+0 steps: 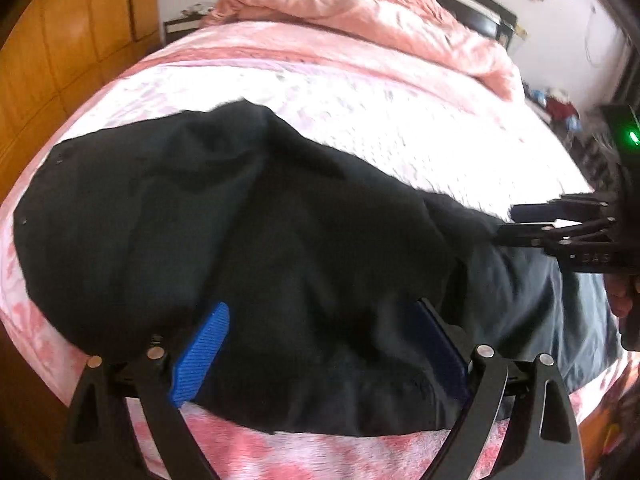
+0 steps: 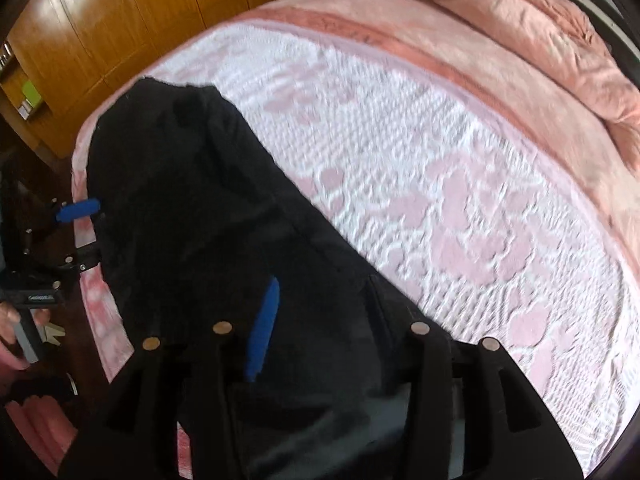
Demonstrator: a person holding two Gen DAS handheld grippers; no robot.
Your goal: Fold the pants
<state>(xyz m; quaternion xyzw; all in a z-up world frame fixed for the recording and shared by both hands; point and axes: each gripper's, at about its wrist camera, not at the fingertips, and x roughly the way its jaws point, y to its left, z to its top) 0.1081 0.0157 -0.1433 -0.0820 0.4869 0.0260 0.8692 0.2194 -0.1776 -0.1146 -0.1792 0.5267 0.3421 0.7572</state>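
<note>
**Pants partly folded on the bed, both tools let go**

The left tool [image 1: 320, 344] hangs over the near edge of the bed with its blue fingers [image 1: 204, 356] spread wide; black cloth lies beneath and between them, but neither pad presses on it, so it is released. The right tool [image 2: 316, 332] also stands partly parted over the cloth. One blue finger [image 2: 262, 328] shows clear against the fabric; the other is dark and hard to make out, and nothing looks pinched between them. From the left wrist view it sits at the right end of the garment with its jaws apart.

The pants [image 1: 240, 232] lie as a dark, rumpled mass along the near edge of the bed [image 1: 420, 120], running from the near left corner toward the right. The left part looks doubled over and thick. At the right end a thinner, greyer stretch of cloth [image 1: 532, 292] lies flatter, perhaps a leg or an underlayer not covered by the fold. Edges are uneven and the top surface bulges.

My reading is that one fold has been laid and dropped. What is left seems to be smoothing, squaring the edges, and at least one more fold to make a compact bundle. A pink quilt [image 1: 360, 12] is heaped at the far edge, well apart from the work.
</note>
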